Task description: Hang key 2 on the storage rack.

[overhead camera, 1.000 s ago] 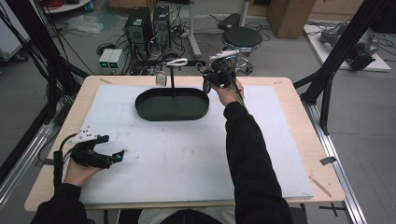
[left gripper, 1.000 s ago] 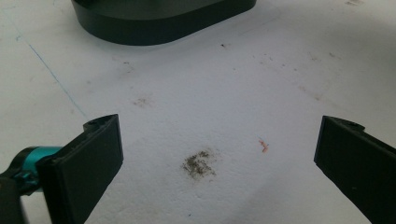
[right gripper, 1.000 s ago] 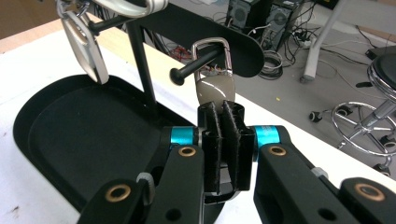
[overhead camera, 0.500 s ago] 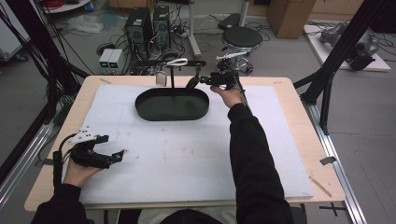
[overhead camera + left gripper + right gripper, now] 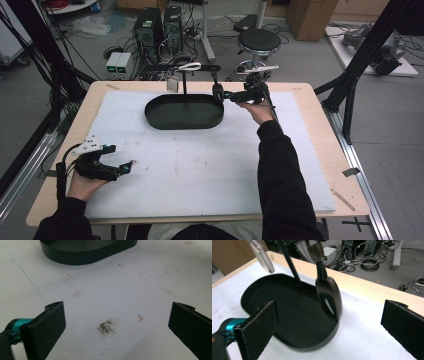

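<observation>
Black spoon (image 5: 327, 293) hangs by its handle from the crossbar of a small utensil stand (image 5: 184, 80), its bowl dangling just above the right end of the stand's black oval tray (image 5: 160, 119). In the right gripper view the spoon's bowl is slightly blurred and slightly tilted, so it may be swinging. A silvery utensil (image 5: 173, 84) hangs from the same bar nearer the middle. The stand sits at the far side of a white mat (image 5: 200, 165) covering a wooden table (image 5: 320, 105).

The right tongs (image 5: 226, 95) are close beside the spoon, at the tray's right end, pointing toward it. Their jaws have just been opening and now stand wide apart, with nothing between them; the spoon hangs free ahead of them. The left tongs (image 5: 127, 166) rest low at the near left of the mat, well apart from the stand, jaws also wide open and empty over bare, lightly stained mat.

Judging by its look, the spoon is rigid, smooth plastic or coated metal, light, and likely slippery across its rounded bowl. It would pivot freely on its hook, so a nudge could set it swinging or knock it off. The straight, narrow handle just above the bowl looks like the surest place to pinch it.
</observation>
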Action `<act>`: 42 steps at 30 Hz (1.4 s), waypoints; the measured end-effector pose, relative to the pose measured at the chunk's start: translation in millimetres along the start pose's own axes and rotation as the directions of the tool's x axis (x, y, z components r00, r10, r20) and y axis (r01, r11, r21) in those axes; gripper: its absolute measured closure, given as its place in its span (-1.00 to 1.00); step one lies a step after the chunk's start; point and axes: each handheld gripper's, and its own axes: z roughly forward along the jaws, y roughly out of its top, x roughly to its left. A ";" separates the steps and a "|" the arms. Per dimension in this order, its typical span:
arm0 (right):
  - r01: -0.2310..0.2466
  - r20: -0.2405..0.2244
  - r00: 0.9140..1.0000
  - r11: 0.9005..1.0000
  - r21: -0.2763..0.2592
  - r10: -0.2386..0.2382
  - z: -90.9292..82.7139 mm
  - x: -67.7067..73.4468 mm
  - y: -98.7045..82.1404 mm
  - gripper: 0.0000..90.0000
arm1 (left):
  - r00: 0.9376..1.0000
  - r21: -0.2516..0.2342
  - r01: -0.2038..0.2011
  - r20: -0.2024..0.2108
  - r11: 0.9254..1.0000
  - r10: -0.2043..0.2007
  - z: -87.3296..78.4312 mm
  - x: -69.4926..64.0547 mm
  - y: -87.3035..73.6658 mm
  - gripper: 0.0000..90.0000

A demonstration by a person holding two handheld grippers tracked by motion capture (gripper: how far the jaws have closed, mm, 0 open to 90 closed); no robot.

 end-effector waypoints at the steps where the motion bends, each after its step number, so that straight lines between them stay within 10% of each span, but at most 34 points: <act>1: 0.003 0.002 1.000 1.000 0.000 -0.003 -2.4 -0.2 -1.1 -0.98 | 1.000 0.001 0.001 0.000 1.000 -0.001 0.2 -0.3 0.0 -0.96; 42: 0.058 -0.056 0.997 0.998 0.003 -0.057 -63.6 15.7 -71.1 -0.98 | 1.000 0.017 0.007 0.001 1.000 -0.007 0.4 -1.3 -2.2 -0.96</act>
